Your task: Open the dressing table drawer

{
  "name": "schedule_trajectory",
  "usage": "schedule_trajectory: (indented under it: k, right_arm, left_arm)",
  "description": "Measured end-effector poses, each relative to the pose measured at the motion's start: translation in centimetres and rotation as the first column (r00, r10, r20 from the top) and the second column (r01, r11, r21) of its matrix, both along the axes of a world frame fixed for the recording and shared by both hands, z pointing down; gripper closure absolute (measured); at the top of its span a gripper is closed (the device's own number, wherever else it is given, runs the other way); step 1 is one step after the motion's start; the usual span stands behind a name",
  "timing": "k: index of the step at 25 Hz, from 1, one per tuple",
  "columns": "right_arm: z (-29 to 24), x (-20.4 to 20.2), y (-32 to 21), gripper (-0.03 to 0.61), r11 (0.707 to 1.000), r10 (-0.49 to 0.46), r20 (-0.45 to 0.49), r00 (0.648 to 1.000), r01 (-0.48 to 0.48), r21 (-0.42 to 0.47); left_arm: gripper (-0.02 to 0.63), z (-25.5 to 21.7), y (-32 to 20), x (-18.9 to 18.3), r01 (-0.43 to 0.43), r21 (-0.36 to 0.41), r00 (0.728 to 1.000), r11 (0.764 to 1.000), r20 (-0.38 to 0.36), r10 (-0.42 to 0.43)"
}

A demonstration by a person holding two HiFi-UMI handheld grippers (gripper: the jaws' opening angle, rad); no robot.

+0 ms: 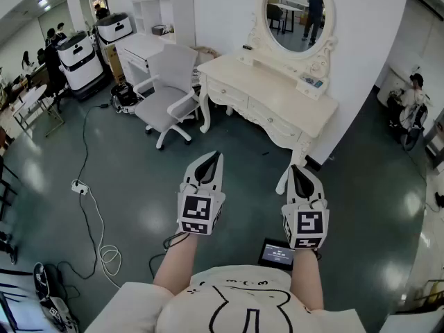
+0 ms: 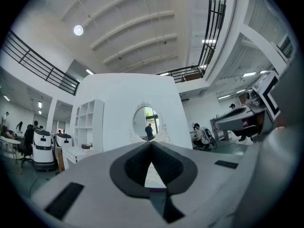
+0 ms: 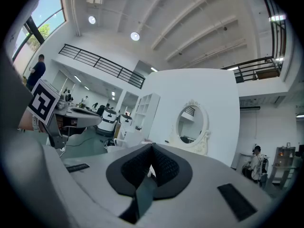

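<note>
A cream dressing table (image 1: 277,89) with an oval mirror (image 1: 298,12) stands against the white wall, some way ahead of me. Its drawers (image 1: 274,118) along the front look closed. Both grippers hover over the floor short of the table, side by side and level. My left gripper (image 1: 218,155) is shut with nothing in it, and so is my right gripper (image 1: 291,168). In the left gripper view the jaws (image 2: 151,143) meet in a point below the distant mirror (image 2: 146,124). The right gripper view shows the same closed tip (image 3: 152,147), with the mirror (image 3: 190,123) to its right.
A white office chair (image 1: 170,92) stands left of the table. A cable (image 1: 90,207) and power strip (image 1: 78,185) lie on the floor at left. White machines (image 1: 76,57) and people stand far left. A seated person (image 1: 413,103) is at right. A small screen (image 1: 277,253) sits near my waist.
</note>
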State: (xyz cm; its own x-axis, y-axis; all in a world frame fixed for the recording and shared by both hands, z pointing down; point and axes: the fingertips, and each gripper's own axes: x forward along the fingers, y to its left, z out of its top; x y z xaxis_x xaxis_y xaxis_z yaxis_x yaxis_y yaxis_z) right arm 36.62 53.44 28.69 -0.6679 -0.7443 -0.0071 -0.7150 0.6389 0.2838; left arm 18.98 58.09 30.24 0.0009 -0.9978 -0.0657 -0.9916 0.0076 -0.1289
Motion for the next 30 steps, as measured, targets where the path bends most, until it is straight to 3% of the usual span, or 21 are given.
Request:
schedule_trajectory:
  k: [10, 16, 22, 30]
  right_arm:
    - [0.7, 3.5, -3.4, 0.563, 0.999, -0.023, 0.026, 0.999, 0.024, -0.031]
    - [1.7, 5.1, -4.8, 0.563, 0.996, -0.077, -0.019, 0.997, 0.076, -0.040]
    - [1.6, 5.3, -6.6, 0.563, 0.994, -0.108, -0.062, 0.992, 0.108, -0.013]
    - [1.6, 4.3, -10.9, 0.563, 0.996, -0.085, -0.043, 0.995, 0.086, 0.011]
  left_arm:
    - [0.611, 0.2, -3.1, 2.9, 0.039, -0.004, 0.999, 0.999, -0.026, -0.039]
    - [0.611, 1.1, -3.4, 4.6, 0.066, -0.028, 0.998, 0.997, -0.020, -0.066]
    - [0.611, 1.1, -5.2, 3.9, 0.092, -0.038, 0.995, 0.995, -0.021, -0.093]
    - [0.611, 1.7, -10.2, 2.1, 0.083, -0.047, 0.996, 0.995, -0.015, -0.083]
